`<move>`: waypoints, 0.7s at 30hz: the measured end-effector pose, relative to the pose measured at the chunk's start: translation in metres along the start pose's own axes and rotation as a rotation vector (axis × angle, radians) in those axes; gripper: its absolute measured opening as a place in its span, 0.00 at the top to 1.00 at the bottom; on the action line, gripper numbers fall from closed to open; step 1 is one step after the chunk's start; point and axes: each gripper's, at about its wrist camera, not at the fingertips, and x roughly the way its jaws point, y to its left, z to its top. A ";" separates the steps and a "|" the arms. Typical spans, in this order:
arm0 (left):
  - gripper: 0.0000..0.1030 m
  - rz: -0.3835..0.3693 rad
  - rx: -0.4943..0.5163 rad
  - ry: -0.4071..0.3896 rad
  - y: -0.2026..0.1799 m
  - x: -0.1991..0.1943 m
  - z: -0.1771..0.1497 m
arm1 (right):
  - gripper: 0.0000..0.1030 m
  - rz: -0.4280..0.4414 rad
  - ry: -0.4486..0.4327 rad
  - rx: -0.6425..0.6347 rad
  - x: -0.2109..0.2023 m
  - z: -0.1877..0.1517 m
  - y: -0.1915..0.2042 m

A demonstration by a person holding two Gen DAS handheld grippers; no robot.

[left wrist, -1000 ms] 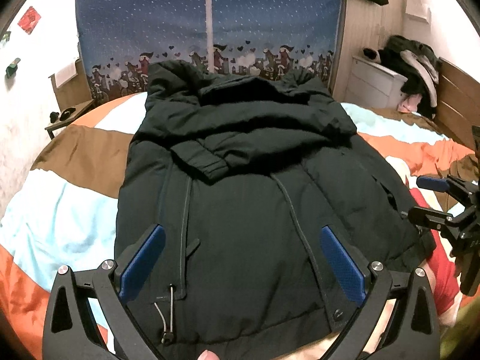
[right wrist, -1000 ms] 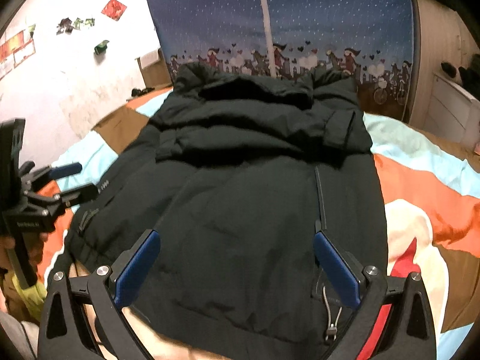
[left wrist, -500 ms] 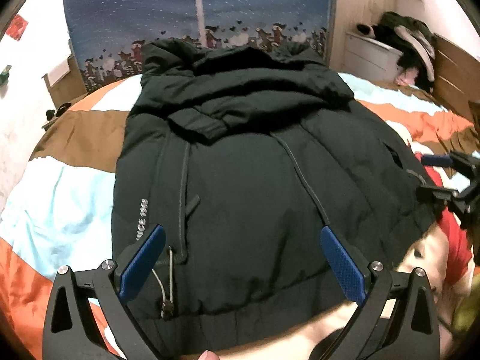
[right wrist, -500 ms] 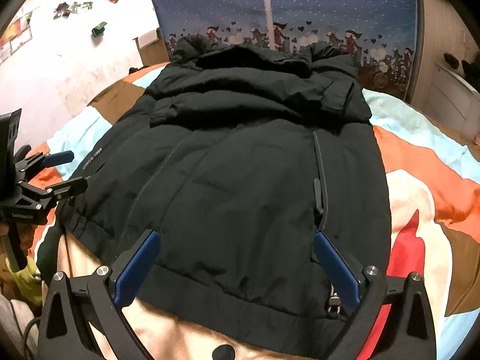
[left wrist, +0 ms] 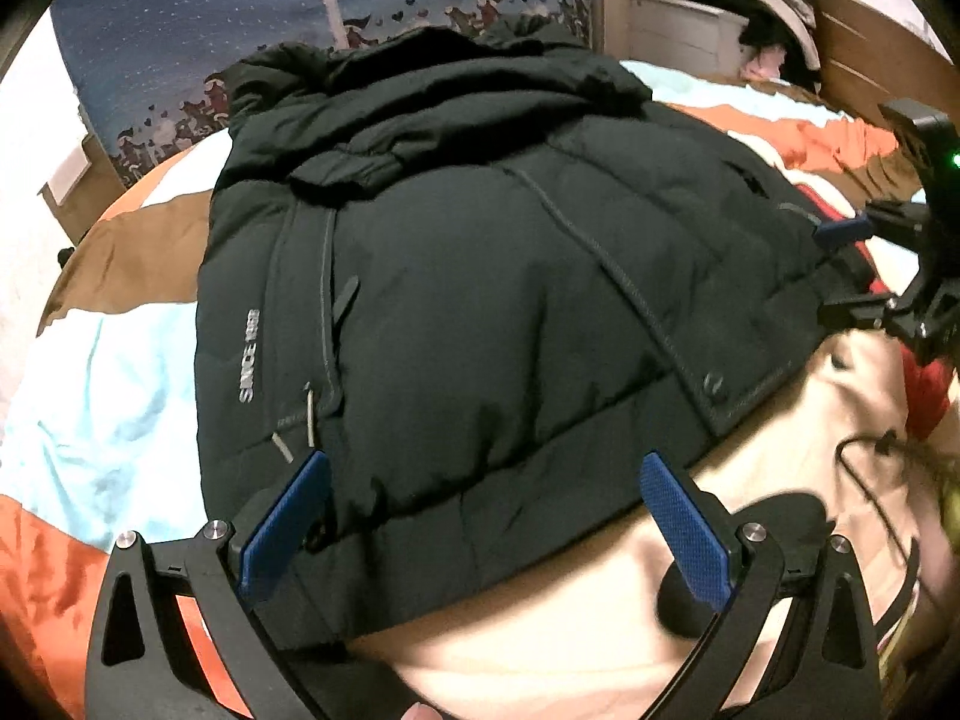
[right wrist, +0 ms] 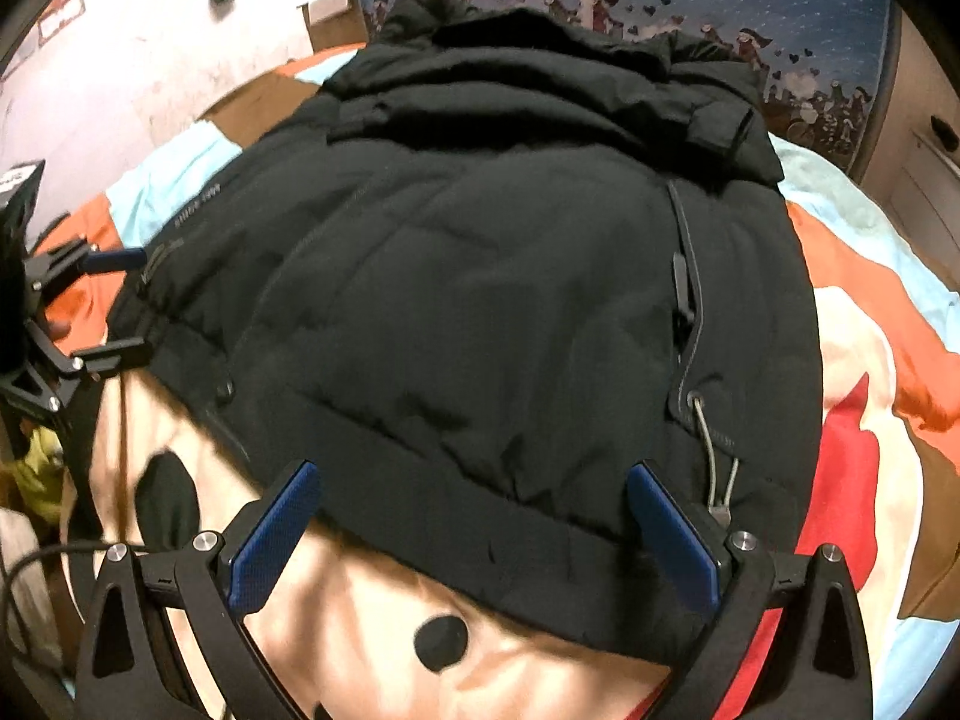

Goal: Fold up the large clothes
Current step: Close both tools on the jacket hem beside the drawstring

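A: Where is the jacket?

B: The black jacket point(left wrist: 480, 276) lies spread on the striped bedspread point(left wrist: 114, 360), hood end toward the blue curtain point(left wrist: 240, 18).

A: And the grippers?

B: The left gripper point(left wrist: 480, 516) sits spread wide at the hem's left part, holding nothing. The right gripper point(right wrist: 474, 516) is likewise wide, empty, by the hem near the drawcord point(right wrist: 717, 468). The hem lies between each pair of blue fingers.

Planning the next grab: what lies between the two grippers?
The black jacket; its hem spans from left gripper to right gripper, in both wrist views.
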 end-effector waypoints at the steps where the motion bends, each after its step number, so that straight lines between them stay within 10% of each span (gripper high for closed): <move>1: 0.02 0.001 0.005 0.010 0.001 0.001 -0.003 | 0.00 -0.003 0.008 -0.007 0.000 -0.002 -0.001; 21: 0.02 0.191 0.247 0.071 -0.002 0.040 -0.049 | 0.00 -0.046 0.071 -0.078 0.011 -0.023 0.000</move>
